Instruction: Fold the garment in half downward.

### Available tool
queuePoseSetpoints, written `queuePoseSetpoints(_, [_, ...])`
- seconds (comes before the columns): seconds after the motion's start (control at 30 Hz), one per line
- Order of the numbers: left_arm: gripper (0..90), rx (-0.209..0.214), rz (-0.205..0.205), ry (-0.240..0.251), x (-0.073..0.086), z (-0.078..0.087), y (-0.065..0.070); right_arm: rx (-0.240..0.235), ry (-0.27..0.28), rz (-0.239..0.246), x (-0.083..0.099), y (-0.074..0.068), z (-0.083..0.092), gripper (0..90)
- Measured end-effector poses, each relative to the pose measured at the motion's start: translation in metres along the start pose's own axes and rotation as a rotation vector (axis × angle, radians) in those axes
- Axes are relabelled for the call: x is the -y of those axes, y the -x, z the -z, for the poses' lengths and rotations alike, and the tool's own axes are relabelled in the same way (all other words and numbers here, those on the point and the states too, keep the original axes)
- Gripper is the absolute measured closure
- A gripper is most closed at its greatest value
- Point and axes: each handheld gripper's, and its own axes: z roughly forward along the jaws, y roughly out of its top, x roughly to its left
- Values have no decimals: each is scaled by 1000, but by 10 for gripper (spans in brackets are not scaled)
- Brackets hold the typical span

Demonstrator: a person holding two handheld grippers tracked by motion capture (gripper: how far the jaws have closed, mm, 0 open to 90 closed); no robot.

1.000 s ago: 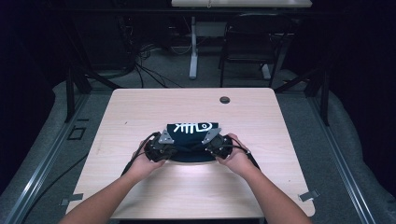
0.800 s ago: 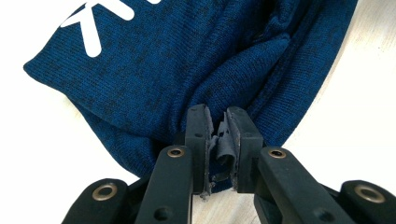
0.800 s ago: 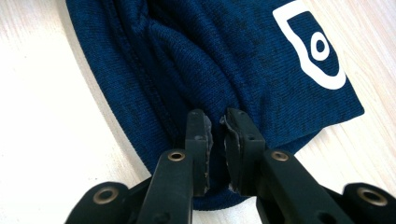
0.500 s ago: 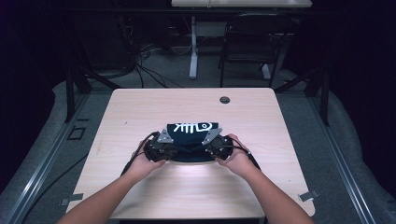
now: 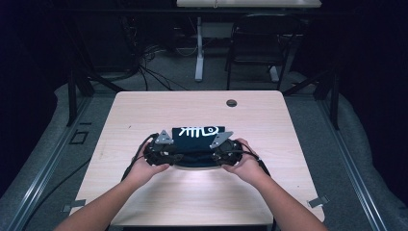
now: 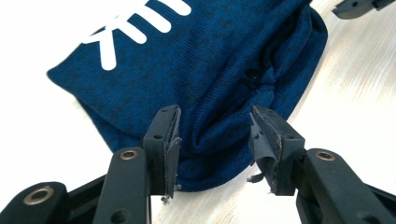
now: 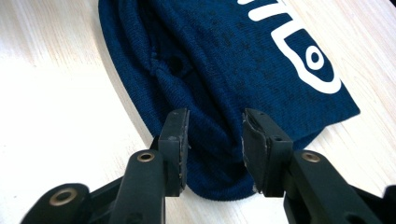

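Both hands (image 5: 144, 166) low; tools' jaws just opened astride cloth (image 5: 197, 139)

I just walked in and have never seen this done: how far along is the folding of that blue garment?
Done, by the look of it: the dark blue garment lies folded into a compact bundle on the wooden table, white print facing up. In hand: the left gripper and right gripper have just been opening, pads off the pinched near edge, cloth between them. Left: probably only drawing both hands back.
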Motion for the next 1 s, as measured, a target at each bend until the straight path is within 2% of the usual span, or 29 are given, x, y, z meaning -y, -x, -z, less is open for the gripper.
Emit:
queuePoseSetpoints(0.07, [525,-3,14,13,1,4,-2,5,-7,5,0,1,5,595])
queuePoseSetpoints(0.27, [521,-23,37,36,6,17,-3,6,5,-28,5,-1,17,580])
queuePoseSetpoints(0.57, [518,-22,40,66,23,37,3,8,7,-95,23,-3,35,569])
queuePoseSetpoints(0.7, [518,-13,77,79,35,42,2,12,20,-126,32,-5,41,568])
queuePoseSetpoints(0.77, [519,-17,90,76,42,44,1,20,14,-123,38,-9,45,568])
queuePoseSetpoints(0.87, [518,-19,129,82,54,46,-1,26,32,-135,44,-14,49,568])
queuePoseSetpoints(1.0, [519,-29,136,75,64,52,-3,34,44,-157,54,-18,53,567])
